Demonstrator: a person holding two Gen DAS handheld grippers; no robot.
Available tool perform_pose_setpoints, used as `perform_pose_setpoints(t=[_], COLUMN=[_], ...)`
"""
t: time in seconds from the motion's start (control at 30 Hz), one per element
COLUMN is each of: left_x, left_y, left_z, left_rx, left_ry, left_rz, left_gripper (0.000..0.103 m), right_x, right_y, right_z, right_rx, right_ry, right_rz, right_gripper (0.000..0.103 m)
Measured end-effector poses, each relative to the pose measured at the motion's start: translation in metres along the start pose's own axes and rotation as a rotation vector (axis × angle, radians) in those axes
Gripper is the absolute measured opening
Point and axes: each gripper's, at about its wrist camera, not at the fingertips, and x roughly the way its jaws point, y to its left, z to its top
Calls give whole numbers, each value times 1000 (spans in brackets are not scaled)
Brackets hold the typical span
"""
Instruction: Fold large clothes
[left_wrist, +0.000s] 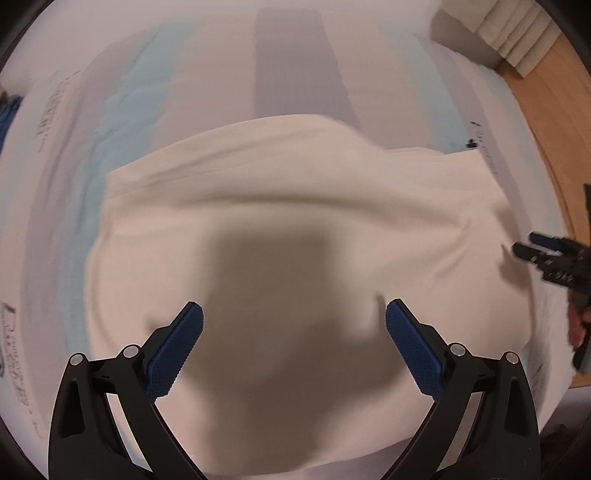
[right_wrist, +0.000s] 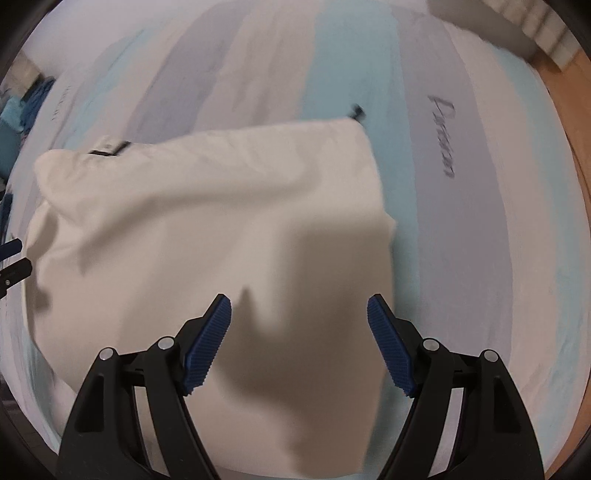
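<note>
Surface: we log a bed with a sheet striped pale blue, grey and white, bearing script lettering. Room: wood floor at right; white stacked object beyond the bed corner.

Item: cream garment, folded, creased, lying flat on the bed, label at its far edge.

Left claw: above the garment, spread wide, holding nothing.

Right claw: over the garment's right part, spread wide, holding nothing.
</note>
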Motion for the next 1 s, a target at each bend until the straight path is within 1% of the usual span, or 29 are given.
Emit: perform_pose_setpoints(t=[0.1,0.13,0.23,0.37,0.57,0.7,0.77,0.83,0.87,0.9,0.93,0.97,1.0], left_x=[16,21,40,59,82,88,90,93,94,95,96,97,97], left_y=[-20,-23,-34,-37,-36,-34,-33,-32,-31,-31,-31,-31,-30], left_z=[14,13,16,17,20,20,22,23,24,25,25,26,26], left_rx=[19,19,16,29,19,5,4,5,5,5,5,5,4], left_ry=[18,23,72,102,132,141,145,151,156,159,162,163,165], left_rz=[-11,-12,-11,25,35,38,34,31,31,31,31,31,29], left_gripper=[97,97,97,97,98,98,98,98,98,98,98,98,98], right_x=[10,14,21,30,46,55,59,69,73,78,81,82,83], right_y=[-18,-25,-36,-47,-64,-71,-73,-74,-75,-76,-77,-78,-79], right_z=[-3,-5,-9,-9,-12,-19,-22,-26,-27,-28,-29,-29,-29], right_rx=[44,56,73,102,152,157,169,191,204,223,240,253,272], right_ry=[34,47,64,97,158,192,209,242,249,251,250,248,244], right_rz=[21,39,97,169,264,326,370,438,449,458,477,490,512], right_gripper=[73,74,77,77,78,79,79,79,80,82,83,83,80])
